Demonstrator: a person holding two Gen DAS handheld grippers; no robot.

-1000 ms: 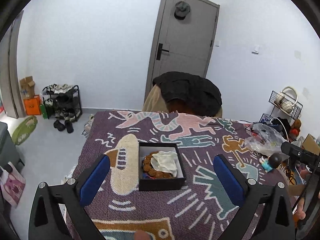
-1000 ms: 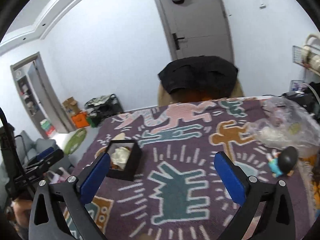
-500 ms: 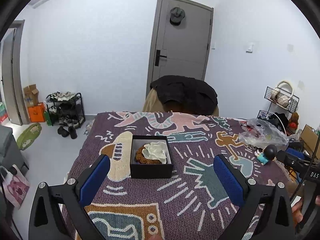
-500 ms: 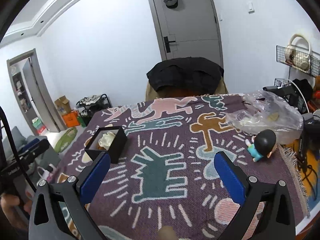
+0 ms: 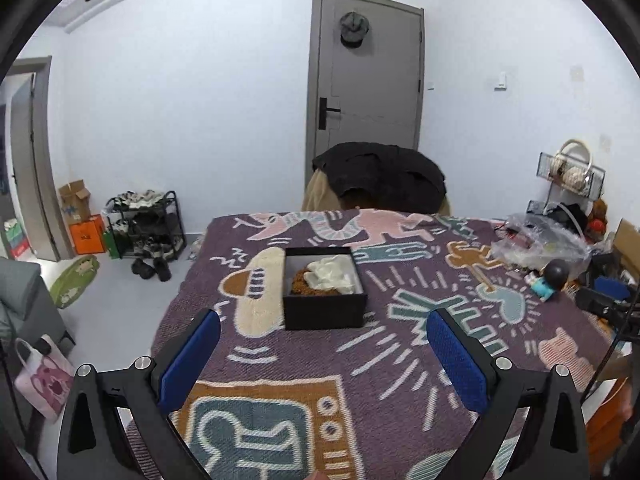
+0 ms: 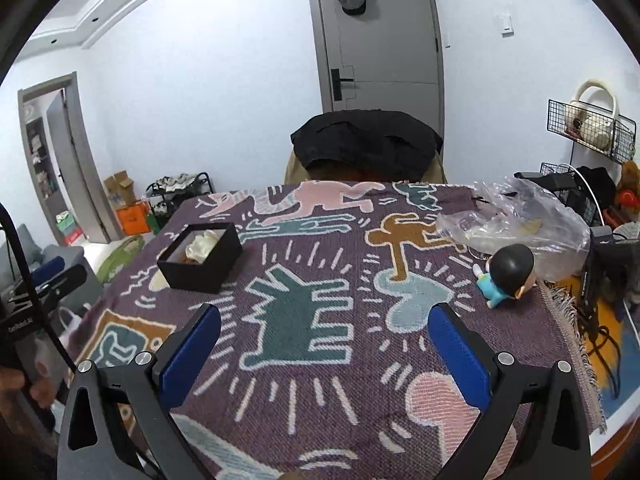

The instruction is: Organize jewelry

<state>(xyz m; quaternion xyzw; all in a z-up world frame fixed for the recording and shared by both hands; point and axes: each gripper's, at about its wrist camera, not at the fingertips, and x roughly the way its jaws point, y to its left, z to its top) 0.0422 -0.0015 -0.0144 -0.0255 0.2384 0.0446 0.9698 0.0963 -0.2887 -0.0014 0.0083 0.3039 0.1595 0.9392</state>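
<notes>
Left wrist view: the left gripper (image 5: 323, 356) hovers spread wide and empty above a woven patterned blanket (image 5: 384, 360), facing a square black box (image 5: 324, 304) holding a brown beaded bracelet (image 5: 302, 282) and a glossy white flower-shaped piece (image 5: 332, 274). The right gripper (image 6: 324, 346) is likewise released; crinkled clear plastic bag (image 6: 520, 220) and round-headed figurine (image 6: 506, 274) lie right.

The left hand-held gripper (image 5: 323, 350) hangs with its two blue-padded fingers (image 5: 191, 354) spread wide apart and nothing between them. The right hand-held gripper (image 6: 324, 350) is level too, its blue fingers (image 6: 460, 354) equally wide and gripping nothing.
</notes>
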